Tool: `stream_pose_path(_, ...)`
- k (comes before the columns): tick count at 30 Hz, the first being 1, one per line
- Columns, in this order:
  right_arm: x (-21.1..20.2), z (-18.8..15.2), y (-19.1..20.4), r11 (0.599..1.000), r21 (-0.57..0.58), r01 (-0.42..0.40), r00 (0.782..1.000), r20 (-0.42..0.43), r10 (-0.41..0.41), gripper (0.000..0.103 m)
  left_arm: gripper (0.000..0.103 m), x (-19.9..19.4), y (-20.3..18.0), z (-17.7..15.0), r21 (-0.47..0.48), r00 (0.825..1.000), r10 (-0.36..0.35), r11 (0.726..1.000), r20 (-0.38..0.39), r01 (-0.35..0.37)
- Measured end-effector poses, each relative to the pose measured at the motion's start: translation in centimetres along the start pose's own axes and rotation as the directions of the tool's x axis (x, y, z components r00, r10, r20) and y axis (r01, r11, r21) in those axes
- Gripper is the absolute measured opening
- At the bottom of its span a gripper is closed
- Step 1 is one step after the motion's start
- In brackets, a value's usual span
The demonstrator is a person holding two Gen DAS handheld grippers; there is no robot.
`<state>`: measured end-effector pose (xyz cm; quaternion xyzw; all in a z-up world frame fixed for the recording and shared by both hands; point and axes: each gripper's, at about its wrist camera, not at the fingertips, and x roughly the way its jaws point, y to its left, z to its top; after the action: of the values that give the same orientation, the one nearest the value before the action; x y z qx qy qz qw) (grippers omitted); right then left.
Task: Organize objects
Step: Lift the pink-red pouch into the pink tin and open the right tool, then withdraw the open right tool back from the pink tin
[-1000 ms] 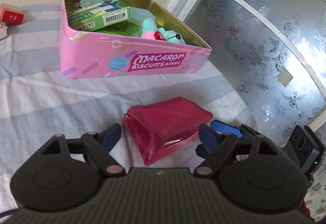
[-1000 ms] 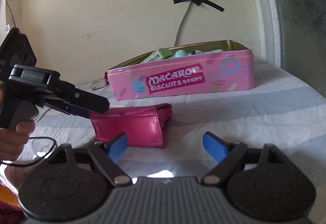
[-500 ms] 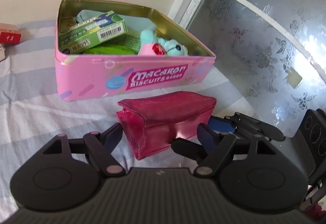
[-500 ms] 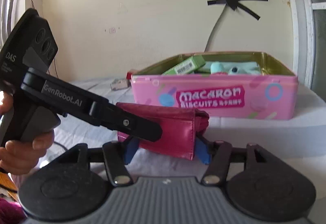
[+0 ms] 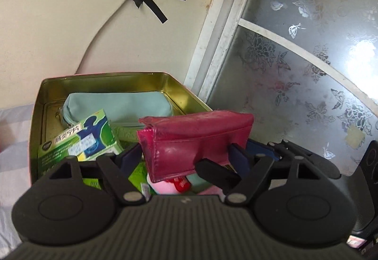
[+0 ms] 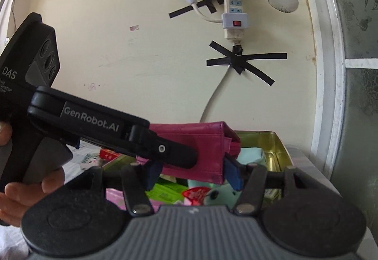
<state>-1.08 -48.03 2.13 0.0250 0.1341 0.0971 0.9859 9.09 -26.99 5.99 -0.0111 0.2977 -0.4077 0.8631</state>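
A magenta leather purse (image 5: 193, 139) is held in the air above the open pink biscuit tin (image 5: 104, 84). My left gripper (image 5: 184, 158) is shut on the purse's ends. My right gripper (image 6: 191, 171) is shut on the same purse (image 6: 196, 141) from the other side; its finger crosses the left wrist view. The tin holds a light blue pouch (image 5: 118, 104), a green medicine box (image 5: 80, 139) and a pink and teal plush toy (image 5: 170, 185). The tin's gold inside also shows in the right wrist view (image 6: 269, 149).
The tin stands on a striped cloth (image 5: 11, 141) against a cream wall. A frosted glass door (image 5: 307, 75) is at the right. A power strip (image 6: 234, 14), bulb and small fan hang on the wall. A red box (image 6: 108, 153) lies at the far left.
Both grippers closed on the purse and lifted it off the cloth. It now hangs over the open tin instead of lying in front of it.
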Motion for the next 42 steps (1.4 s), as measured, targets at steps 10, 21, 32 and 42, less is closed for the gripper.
stream_pose_path(10,6.6,-0.8,-2.3,0.980,-0.029,0.197,0.975,-0.094,-0.199,0.061,0.084,3.8,0.7,0.8,-0.030,0.994,0.106,0.994,0.018,-0.105)
stream_pose_path(21,4.5,-2.0,-2.7,0.960,0.035,0.277,0.959,-0.065,-0.274,0.063,0.084,0.2,-1.2,-1.8,0.046,0.981,0.171,0.983,0.096,-0.176)
stream_pose_path(32,-1.6,-3.8,-0.2,0.950,0.159,0.269,0.963,-0.010,-0.271,0.064,0.084,-4.5,-2.1,-5.7,0.066,0.966,0.212,0.972,0.151,-0.224)
stream_pose_path(42,-4.1,-7.1,1.7,0.934,0.234,0.270,0.962,-0.099,-0.254,0.068,0.084,-5.5,-0.6,-11.0,0.031,0.964,0.264,0.964,0.038,-0.266)
